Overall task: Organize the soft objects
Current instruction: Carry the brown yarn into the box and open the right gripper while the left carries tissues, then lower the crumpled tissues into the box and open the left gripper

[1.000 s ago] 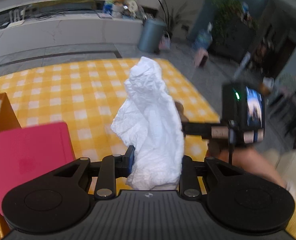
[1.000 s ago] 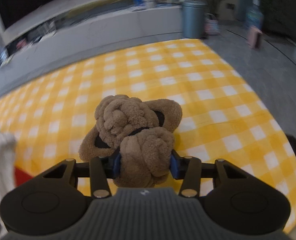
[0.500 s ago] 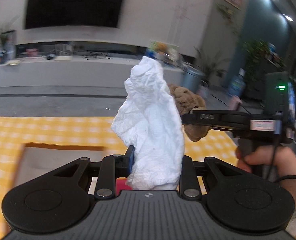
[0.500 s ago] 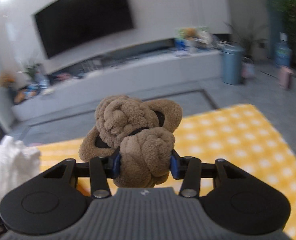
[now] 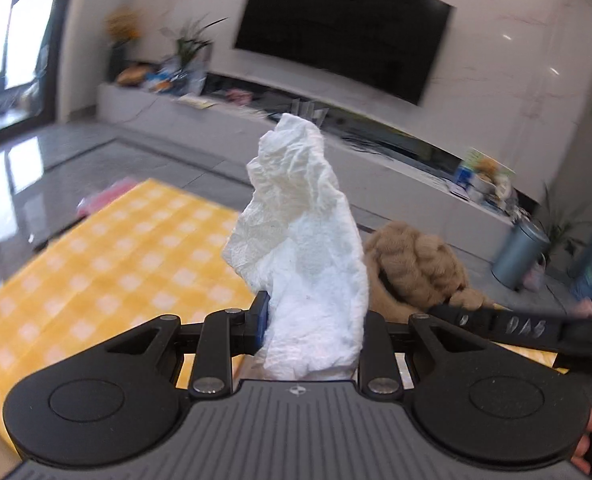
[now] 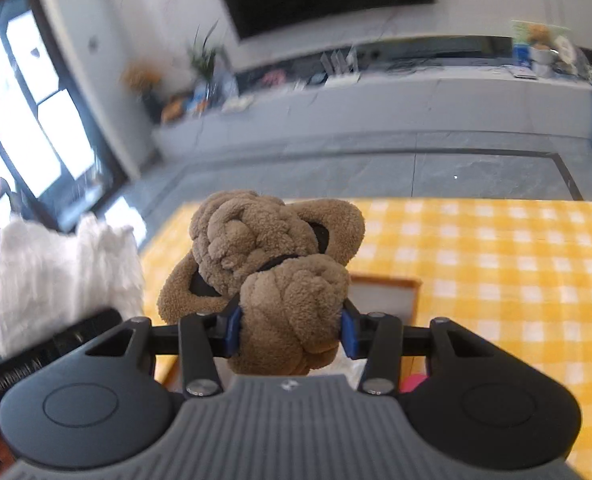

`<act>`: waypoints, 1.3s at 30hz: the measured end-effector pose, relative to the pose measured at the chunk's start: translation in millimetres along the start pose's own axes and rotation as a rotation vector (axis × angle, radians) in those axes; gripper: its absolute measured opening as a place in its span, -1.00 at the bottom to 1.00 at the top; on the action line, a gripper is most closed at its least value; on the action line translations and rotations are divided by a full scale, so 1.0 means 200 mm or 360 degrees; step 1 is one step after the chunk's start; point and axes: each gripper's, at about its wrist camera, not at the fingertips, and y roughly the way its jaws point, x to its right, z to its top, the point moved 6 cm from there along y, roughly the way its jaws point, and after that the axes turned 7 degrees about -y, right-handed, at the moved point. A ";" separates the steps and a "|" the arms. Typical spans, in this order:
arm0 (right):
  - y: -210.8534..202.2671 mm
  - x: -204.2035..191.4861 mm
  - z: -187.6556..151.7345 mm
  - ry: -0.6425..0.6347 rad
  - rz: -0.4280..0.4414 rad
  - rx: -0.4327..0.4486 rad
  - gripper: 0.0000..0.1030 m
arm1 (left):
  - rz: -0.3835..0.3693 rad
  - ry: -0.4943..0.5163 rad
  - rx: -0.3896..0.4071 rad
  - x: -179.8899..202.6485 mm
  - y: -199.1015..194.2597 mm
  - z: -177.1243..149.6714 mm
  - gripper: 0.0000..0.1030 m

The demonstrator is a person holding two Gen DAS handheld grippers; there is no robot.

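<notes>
Left tool [image 5: 309,332] grips one crumpled white cloth [image 5: 301,248]; right tool [image 6: 290,330] clamps one brown plush toy [image 6: 272,268]. Both are held above the yellow-checked surface [image 6: 495,264], where one wooden-rimmed box [image 6: 387,292] sits below; beyond hangs one dark television [image 5: 339,28].

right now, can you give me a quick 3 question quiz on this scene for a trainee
1. True or false: the left gripper is shut on a crumpled white cloth.
2. Multiple choice: what does the right gripper hold? A) a red book B) a brown plush toy C) nothing
3. Fill in: the tablecloth has a yellow and ______ check.

Key
1. True: the cloth stands up between the closed fingers.
2. B: the toy is pinched between the blue pads.
3. white
</notes>
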 end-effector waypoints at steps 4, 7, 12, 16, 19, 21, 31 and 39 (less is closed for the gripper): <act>0.28 -0.10 -0.08 -0.0240 -0.0088 -0.0223 -0.10 | -0.0077 -0.0094 -0.0108 -0.12 0.07 -0.07 -0.44; 0.48 -0.13 -0.14 -0.0333 -0.0117 -0.0356 -0.10 | -0.0019 -0.0077 -0.0152 -0.17 0.11 -0.10 -0.44; 0.73 -0.13 -0.23 -0.0444 -0.0172 -0.0539 -0.10 | -0.0099 -0.0147 -0.0217 -0.23 0.10 -0.14 -0.44; 0.82 -0.14 -0.28 -0.0482 -0.0221 -0.0607 -0.11 | -0.0102 -0.0138 -0.0239 -0.24 0.11 -0.16 -0.44; 0.88 -0.13 -0.31 -0.0502 -0.0269 -0.0630 -0.11 | -0.0121 -0.0139 -0.0259 -0.24 0.10 -0.17 -0.44; 0.89 -0.14 -0.32 -0.0545 -0.0292 -0.0633 -0.11 | -0.0142 -0.0124 -0.0255 -0.22 0.09 -0.17 -0.44; 0.82 -0.18 -0.33 -0.0720 -0.0297 -0.0547 0.38 | -0.0179 -0.0021 -0.0194 -0.14 -0.05 -0.13 -0.43; 0.35 -0.12 -0.14 -0.0691 -0.0257 -0.0173 0.80 | -0.0272 0.0129 -0.0220 -0.08 -0.17 -0.16 -0.42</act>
